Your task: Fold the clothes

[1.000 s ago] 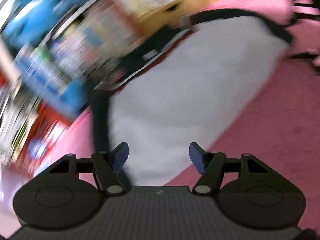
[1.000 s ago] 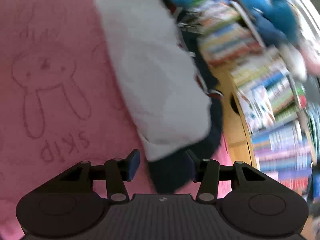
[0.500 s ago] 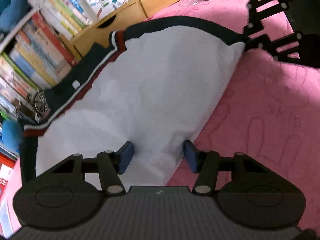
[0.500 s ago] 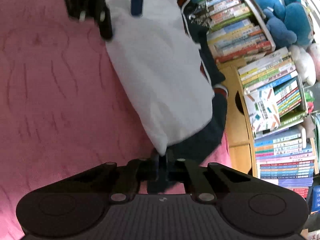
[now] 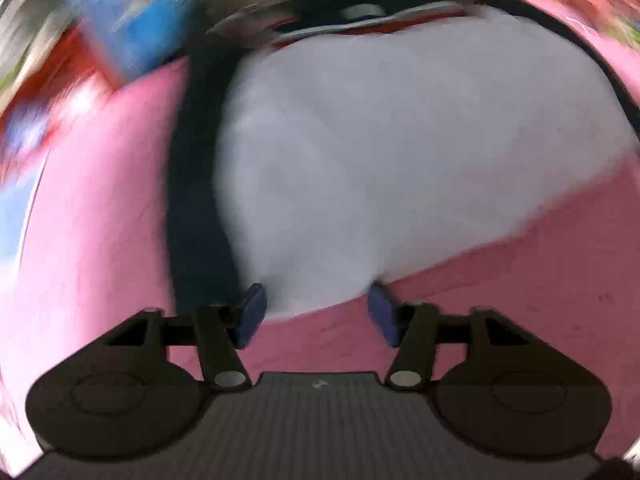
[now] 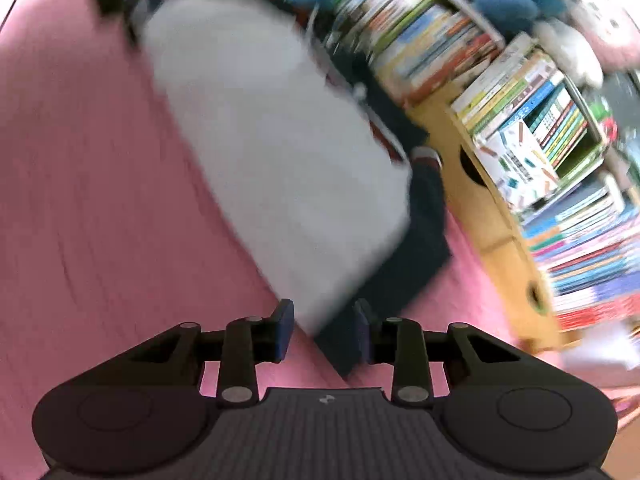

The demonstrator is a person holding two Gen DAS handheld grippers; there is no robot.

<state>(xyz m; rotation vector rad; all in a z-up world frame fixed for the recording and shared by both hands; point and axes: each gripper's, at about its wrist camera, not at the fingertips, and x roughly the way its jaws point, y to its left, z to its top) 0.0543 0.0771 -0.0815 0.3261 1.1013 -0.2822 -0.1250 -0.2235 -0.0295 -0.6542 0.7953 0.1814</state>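
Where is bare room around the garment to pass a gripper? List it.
Bare pink blanket borders the white garment on the side away from the bookshelf; more lies before the left gripper. Crowded: the shelf side, where the navy trim nearly meets the wooden drawers.

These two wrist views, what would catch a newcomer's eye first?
A big white garment with dark navy trim fills the middle of both views, lying on a pink blanket. In the right wrist view, packed bookshelves run along the right side, with blue plush toys on top.
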